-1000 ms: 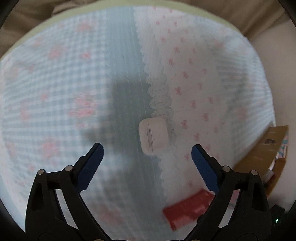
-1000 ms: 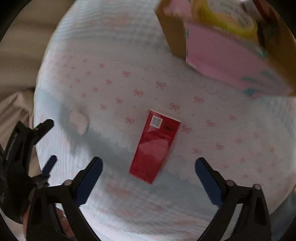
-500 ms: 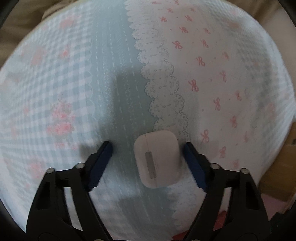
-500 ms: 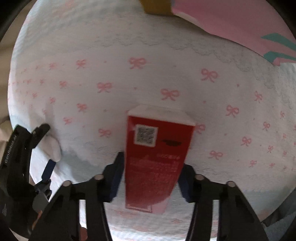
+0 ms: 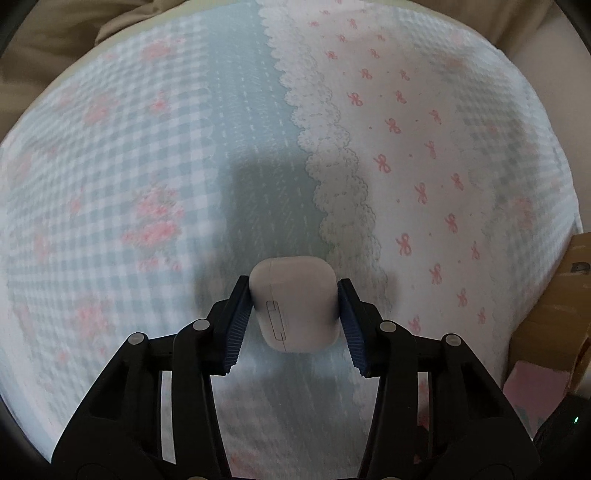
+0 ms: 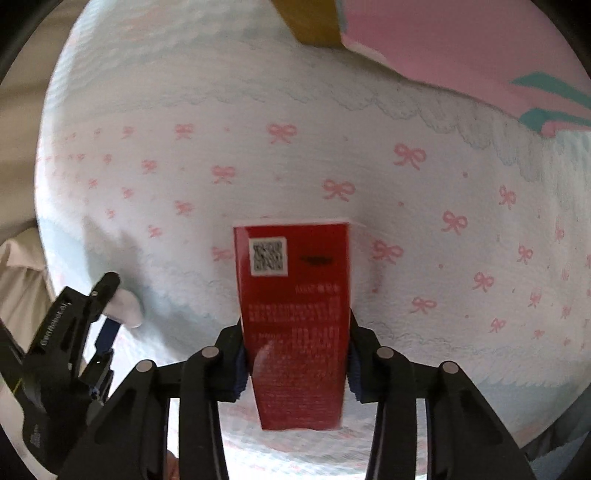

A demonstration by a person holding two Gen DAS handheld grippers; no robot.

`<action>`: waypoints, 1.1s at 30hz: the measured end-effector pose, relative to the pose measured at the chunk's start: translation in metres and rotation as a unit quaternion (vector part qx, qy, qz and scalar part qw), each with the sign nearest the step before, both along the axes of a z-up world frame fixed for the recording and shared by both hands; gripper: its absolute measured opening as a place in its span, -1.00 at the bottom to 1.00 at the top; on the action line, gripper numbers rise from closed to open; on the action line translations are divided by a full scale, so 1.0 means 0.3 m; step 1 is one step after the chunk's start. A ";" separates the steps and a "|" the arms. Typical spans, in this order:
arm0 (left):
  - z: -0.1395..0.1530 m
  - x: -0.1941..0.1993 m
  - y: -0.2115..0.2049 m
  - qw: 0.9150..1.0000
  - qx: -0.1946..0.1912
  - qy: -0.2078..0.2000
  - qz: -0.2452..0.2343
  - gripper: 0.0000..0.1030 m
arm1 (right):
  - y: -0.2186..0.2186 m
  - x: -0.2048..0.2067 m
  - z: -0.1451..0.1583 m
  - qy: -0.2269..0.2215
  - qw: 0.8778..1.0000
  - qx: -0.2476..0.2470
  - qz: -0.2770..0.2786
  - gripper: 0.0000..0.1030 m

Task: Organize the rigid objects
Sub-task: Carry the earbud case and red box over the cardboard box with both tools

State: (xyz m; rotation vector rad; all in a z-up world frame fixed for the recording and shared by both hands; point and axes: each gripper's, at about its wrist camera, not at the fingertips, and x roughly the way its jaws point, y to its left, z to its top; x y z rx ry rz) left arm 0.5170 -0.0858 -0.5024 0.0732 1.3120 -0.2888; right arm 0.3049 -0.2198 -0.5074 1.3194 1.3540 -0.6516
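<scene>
My left gripper (image 5: 293,295) is shut on a white earbud case (image 5: 295,302), its blue pads pressing both sides of the case just above the patterned cloth (image 5: 147,166). My right gripper (image 6: 295,339) is shut on a red flat box (image 6: 293,314) with a QR code label, held by its long sides over the bow-print cloth (image 6: 332,166). The left gripper (image 6: 66,332) with the white case (image 6: 125,308) also shows at the left of the right wrist view.
A brown cardboard box (image 6: 314,22) with a pink and teal item (image 6: 461,48) in it stands at the far right of the cloth. It shows at the right edge of the left wrist view (image 5: 554,306). Beige fabric (image 5: 55,44) lies beyond the cloth.
Both grippers moved down onto their objects and closed: the left on the white earbud case, the right on the red box. Both were open a second ago.
</scene>
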 end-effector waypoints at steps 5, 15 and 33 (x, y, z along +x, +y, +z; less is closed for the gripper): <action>0.084 -0.072 0.053 1.000 -0.012 -0.008 0.004 -0.19 | -0.013 -0.039 0.068 -0.035 0.999 -0.001 0.008 -0.26; 0.340 -0.269 0.078 0.998 -0.041 -0.035 -0.012 -0.19 | -0.044 -0.172 0.289 -0.116 0.992 -0.018 0.056 -0.26; 0.855 -0.660 -0.165 0.983 -0.126 -0.085 -0.098 -0.19 | -0.322 -0.399 0.851 -0.212 0.958 -0.117 0.157 -0.26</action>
